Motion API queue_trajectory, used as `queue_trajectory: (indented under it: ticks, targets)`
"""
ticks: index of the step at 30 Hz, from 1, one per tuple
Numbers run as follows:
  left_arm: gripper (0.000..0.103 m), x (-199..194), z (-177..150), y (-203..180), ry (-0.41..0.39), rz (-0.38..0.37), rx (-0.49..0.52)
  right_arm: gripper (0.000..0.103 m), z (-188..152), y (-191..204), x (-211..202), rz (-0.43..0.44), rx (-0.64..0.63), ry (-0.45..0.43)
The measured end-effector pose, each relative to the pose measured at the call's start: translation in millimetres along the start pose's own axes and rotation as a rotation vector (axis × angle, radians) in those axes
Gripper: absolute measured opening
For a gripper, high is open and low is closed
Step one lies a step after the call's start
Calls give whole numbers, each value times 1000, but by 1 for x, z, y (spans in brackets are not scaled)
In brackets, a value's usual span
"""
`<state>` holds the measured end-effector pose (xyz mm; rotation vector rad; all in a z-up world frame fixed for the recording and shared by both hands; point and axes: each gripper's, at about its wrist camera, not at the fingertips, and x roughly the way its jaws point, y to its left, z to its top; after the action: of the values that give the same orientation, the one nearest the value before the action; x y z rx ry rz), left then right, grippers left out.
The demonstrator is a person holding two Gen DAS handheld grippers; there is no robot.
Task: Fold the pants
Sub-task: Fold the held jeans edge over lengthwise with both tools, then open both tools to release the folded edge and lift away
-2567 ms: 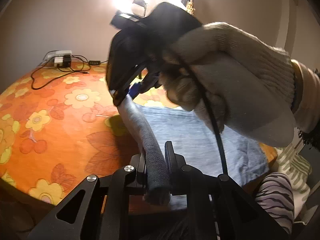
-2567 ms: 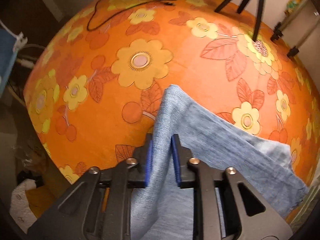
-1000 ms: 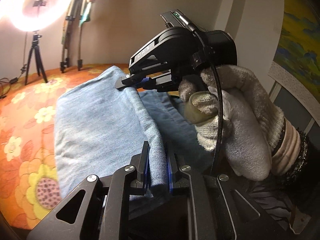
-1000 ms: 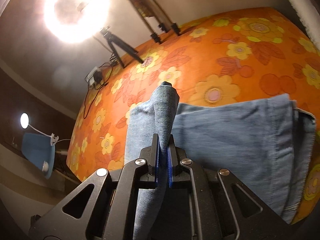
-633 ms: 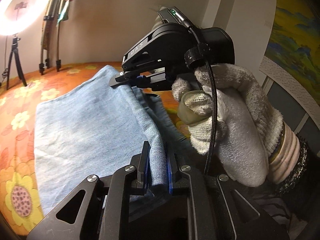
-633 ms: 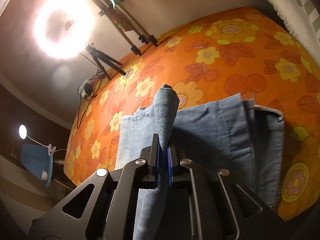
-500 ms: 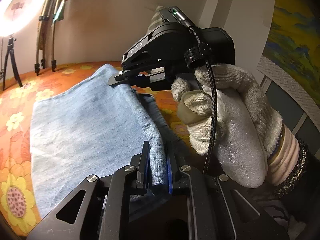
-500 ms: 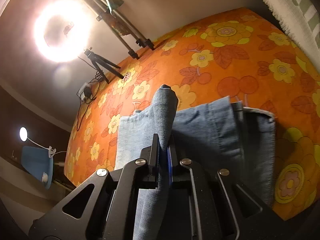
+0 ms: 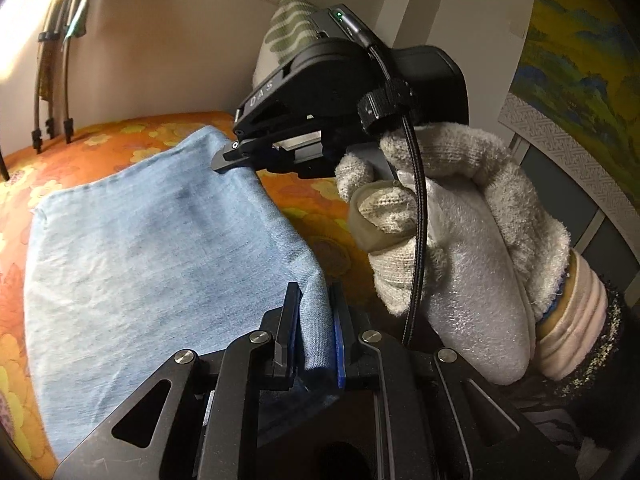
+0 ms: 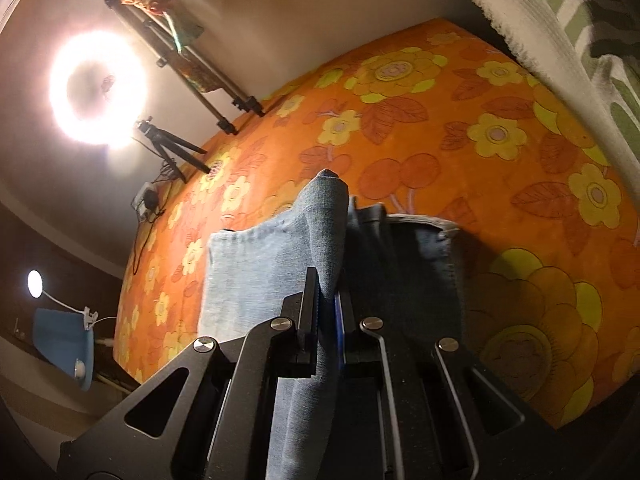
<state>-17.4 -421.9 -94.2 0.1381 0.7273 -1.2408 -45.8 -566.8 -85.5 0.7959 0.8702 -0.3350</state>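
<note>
Where the left wrist camera looks out, the left tongs (image 9: 314,322) are nipped tight on a bunched edge of the light blue pants (image 9: 140,264), the denim standing up between the two fingers. The rest of the cloth spreads away to the left over the orange flowered bed cover (image 9: 48,172). Ahead and to the right, a hand in a white knitted glove (image 9: 452,248) carries the right tongs (image 9: 224,162), whose tips sit at the far edge of the same fold; from here I cannot tell how far they are closed. A green patterned pillow (image 9: 288,28) shows behind them, by the wall.

From the right wrist camera, the right tongs (image 10: 328,308) are pinched nearly together on a raised ridge of the pants (image 10: 248,276), which rises in a peak just beyond the fingers. A darker layer of denim lies flat beneath, to the right, on the bed cover (image 10: 500,184). A ring light (image 10: 96,88) glares at upper left beside a small tripod (image 10: 168,146).
</note>
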Motion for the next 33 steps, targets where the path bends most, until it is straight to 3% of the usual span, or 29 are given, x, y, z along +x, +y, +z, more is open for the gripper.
queue_trajectory:
  ticks: [20, 27, 33]
  targets:
    - [12, 34, -4, -7, 47, -2, -20, 7, 3, -26, 32, -87, -11, 48]
    - [17, 37, -6, -12, 58, -24, -15, 8, 4, -21, 30, -130, -34, 29]
    - [22, 32, -11, -24, 73, -37, 13, 16, 8, -19, 10, -185, -24, -39]
